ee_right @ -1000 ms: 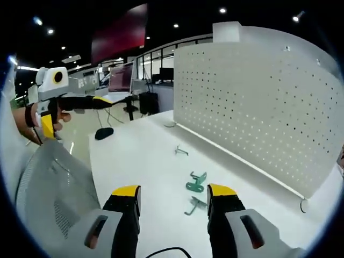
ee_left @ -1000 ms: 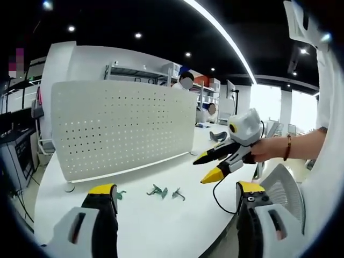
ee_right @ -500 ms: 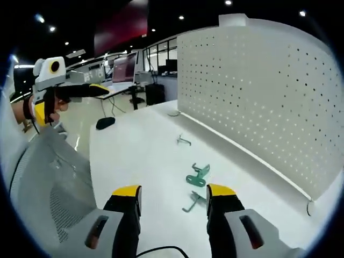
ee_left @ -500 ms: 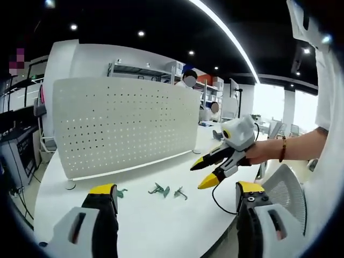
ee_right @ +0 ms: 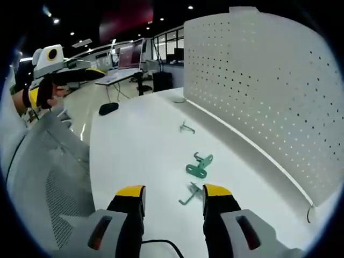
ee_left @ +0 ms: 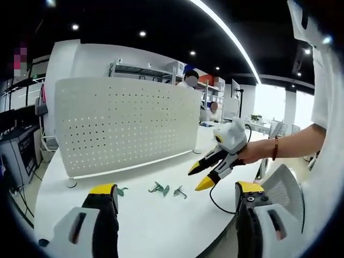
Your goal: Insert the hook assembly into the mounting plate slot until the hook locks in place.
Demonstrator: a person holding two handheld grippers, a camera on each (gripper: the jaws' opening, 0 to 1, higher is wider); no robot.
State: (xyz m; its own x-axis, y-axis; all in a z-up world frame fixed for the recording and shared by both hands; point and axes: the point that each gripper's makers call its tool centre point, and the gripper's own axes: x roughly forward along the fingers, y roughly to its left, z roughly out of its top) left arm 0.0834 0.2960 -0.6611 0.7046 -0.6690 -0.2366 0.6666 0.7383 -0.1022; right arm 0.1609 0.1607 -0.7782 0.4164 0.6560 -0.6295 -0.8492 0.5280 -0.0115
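A white perforated mounting plate [ee_left: 123,126] stands upright along the far side of the white table [ee_left: 161,223]. In front of it lie a green hook [ee_left: 158,189], a grey hook [ee_left: 179,192] and a small hook [ee_left: 121,191]. My left gripper [ee_left: 176,189] is open, low over the table's near edge and short of the hooks. The right gripper [ee_left: 199,177] comes in from the right, open, tips just right of the grey hook. In the right gripper view, my right gripper [ee_right: 173,191] is open around the grey hook [ee_right: 188,195], with the green hook [ee_right: 200,165] ahead of it, the small hook [ee_right: 186,127] farther on, and the plate [ee_right: 269,91] to the right. The left gripper [ee_right: 66,85] is at far left.
A mesh chair back [ee_right: 48,177] stands close at the table's edge, also seen beside my left jaw [ee_left: 282,188]. A black mouse [ee_right: 108,108] lies at the table's far end. A cable [ee_left: 215,199] hangs from the right gripper. Shelves and people are behind the plate.
The right gripper has come down and in toward the hooks, so they sit closer to its jaws. The left gripper has barely moved. Both stay open.
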